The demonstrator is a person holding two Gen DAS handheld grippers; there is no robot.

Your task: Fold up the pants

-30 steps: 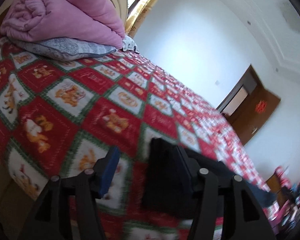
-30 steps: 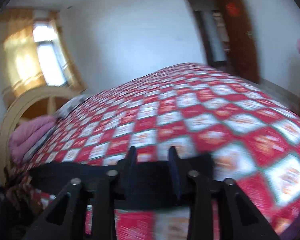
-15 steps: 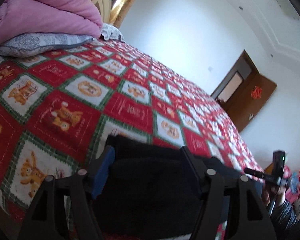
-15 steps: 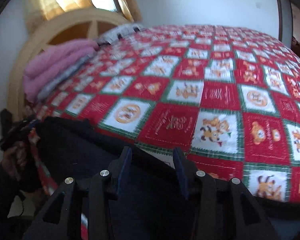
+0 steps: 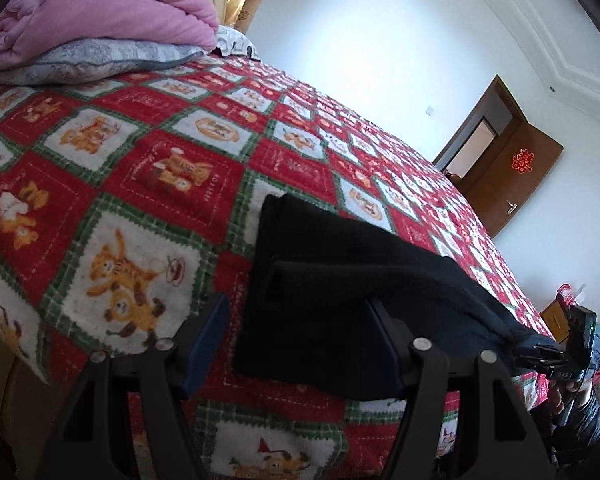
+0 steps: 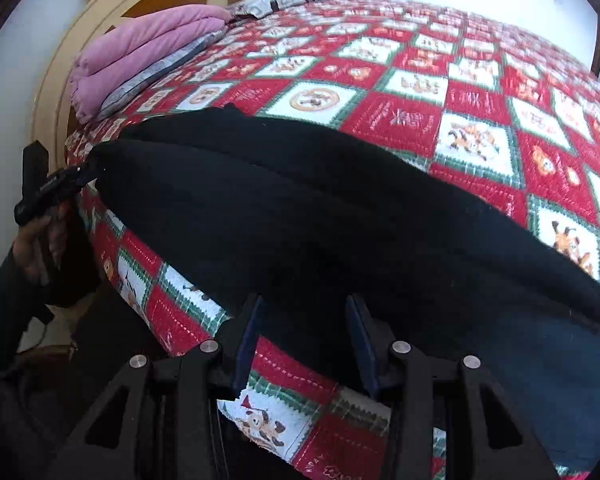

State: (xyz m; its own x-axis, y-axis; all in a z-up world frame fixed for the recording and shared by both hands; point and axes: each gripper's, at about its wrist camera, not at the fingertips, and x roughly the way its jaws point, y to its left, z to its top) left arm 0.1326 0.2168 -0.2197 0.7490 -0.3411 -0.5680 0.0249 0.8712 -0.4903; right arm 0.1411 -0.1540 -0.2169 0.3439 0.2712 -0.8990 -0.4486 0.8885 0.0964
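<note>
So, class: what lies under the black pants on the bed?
Under the black pants lies the red, white and green patchwork bedspread. Its squares beneath the cloth are hidden.

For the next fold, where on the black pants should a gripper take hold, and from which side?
Probably the free doubled end of the black pants nearest the pillows, coming in low from the bed's near edge. That end lies flat on the quilt with two stacked layers exposed, so one pinch catches both. The left gripper already has open jaws there.
</note>
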